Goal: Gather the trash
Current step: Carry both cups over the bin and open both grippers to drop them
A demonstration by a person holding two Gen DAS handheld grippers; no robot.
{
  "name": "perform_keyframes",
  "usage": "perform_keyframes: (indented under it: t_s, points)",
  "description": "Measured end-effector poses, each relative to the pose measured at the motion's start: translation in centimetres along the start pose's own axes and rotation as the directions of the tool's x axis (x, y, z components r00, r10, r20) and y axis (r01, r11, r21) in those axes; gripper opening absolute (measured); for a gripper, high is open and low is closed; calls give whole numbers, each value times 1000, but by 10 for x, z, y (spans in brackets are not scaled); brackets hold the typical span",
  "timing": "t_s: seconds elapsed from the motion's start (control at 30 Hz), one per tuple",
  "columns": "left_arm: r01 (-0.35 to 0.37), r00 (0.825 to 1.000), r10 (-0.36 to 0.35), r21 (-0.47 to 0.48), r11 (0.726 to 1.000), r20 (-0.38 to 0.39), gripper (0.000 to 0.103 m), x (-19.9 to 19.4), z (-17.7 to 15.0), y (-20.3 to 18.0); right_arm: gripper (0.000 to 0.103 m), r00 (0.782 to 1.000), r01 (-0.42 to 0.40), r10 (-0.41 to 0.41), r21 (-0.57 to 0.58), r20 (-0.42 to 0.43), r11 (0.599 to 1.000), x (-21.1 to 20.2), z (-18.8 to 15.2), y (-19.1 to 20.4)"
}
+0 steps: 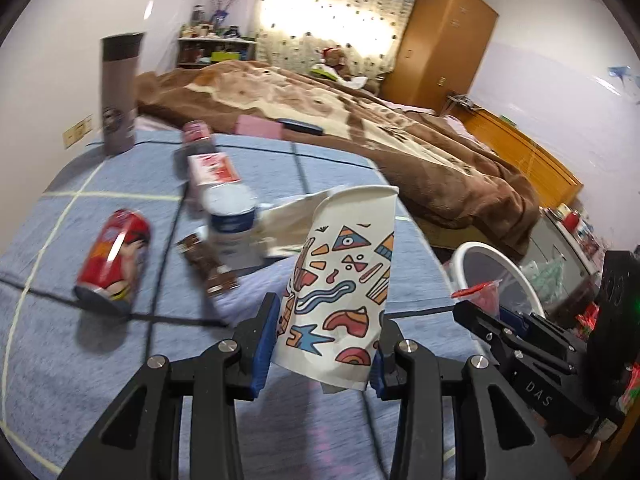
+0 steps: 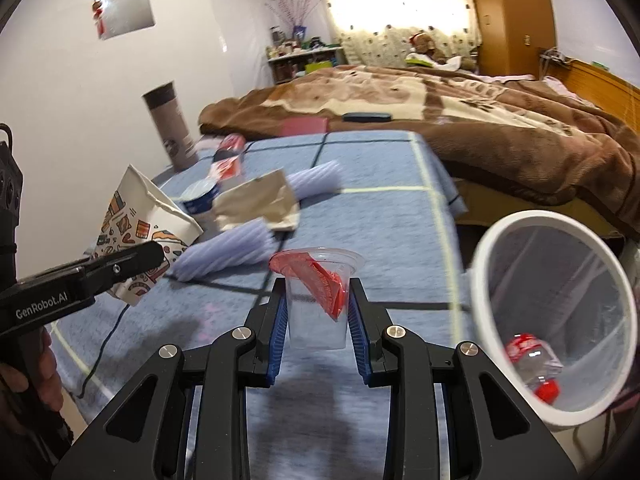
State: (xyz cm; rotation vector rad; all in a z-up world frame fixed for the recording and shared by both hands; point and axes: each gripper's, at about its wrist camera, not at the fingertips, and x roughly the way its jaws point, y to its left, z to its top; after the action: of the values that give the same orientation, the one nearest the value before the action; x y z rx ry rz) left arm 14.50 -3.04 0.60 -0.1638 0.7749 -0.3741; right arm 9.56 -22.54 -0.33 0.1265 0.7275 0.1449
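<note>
Two grippers each carry a piece of trash above the blue checked tablecloth. The left gripper has its blue pads pressed against the base of a crumpled paper cup printed with coloured shapes, its dented rim pointing up and away. The right gripper clamps a clear plastic cup with a red wrapper tucked inside; the jaws are narrowed to the cup's width.

Just to the right of the right gripper stands a white-rimmed mesh trash bin off the table's edge, with a crushed plastic bottle lying at its bottom.

On the table beyond the paper cup lie a red soda can on its side, a brown snack wrapper, a white and blue tub, a red and white carton and a crumpled paper bag beside lilac ribbed tubes. A tall grey tumbler stands upright at the far corner.

Behind the table is a bed with a brown blanket, a wooden wardrobe and a lit patterned curtain.
</note>
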Motion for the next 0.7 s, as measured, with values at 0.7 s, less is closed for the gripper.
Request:
perform_keyframes:
  t_s: [0.7]
  points:
    - [201, 977, -183, 193, 960, -107, 40, 63, 17, -139, 30, 973, 213, -223, 144, 60, 966, -31, 8, -101]
